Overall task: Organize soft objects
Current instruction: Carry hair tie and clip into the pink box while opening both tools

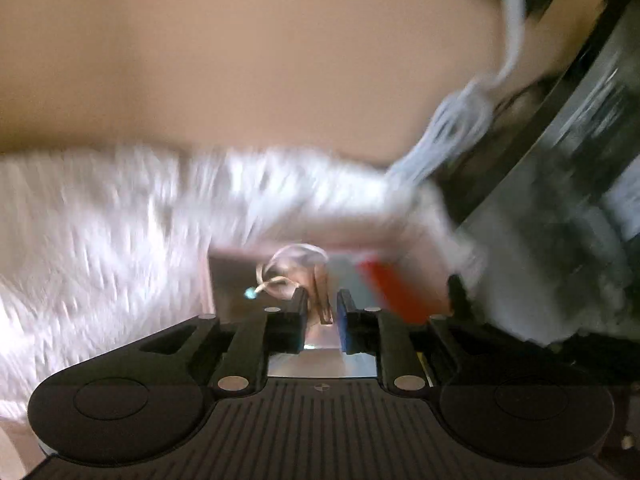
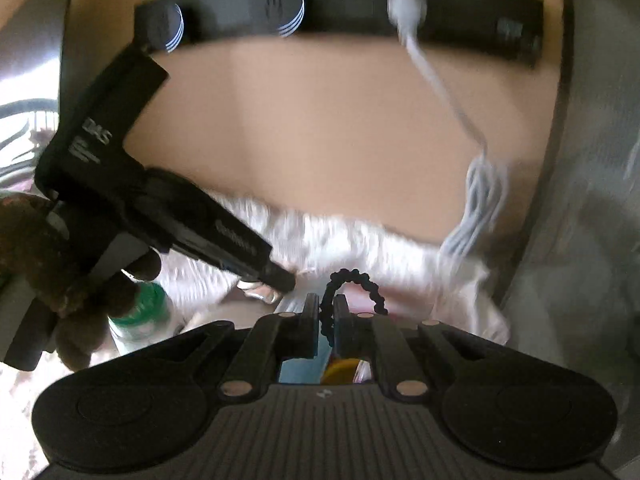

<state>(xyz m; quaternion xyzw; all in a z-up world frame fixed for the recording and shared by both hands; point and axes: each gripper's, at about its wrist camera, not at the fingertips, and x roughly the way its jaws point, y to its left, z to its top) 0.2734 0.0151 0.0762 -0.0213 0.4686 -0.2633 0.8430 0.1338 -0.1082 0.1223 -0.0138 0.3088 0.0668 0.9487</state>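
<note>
My left gripper is shut on a pale hair tie whose loop sticks out past the fingertips. My right gripper is shut on a black beaded hair tie that arcs up and to the right of the fingers. A white fluffy cloth lies across the surface ahead in both views. The left gripper also shows in the right wrist view, coming in from the left with its tips at the cloth's edge.
A black power strip with a white plug and coiled white cable lies at the back of the tan surface. A green-capped bottle stands at lower left. A red item lies beside the cloth.
</note>
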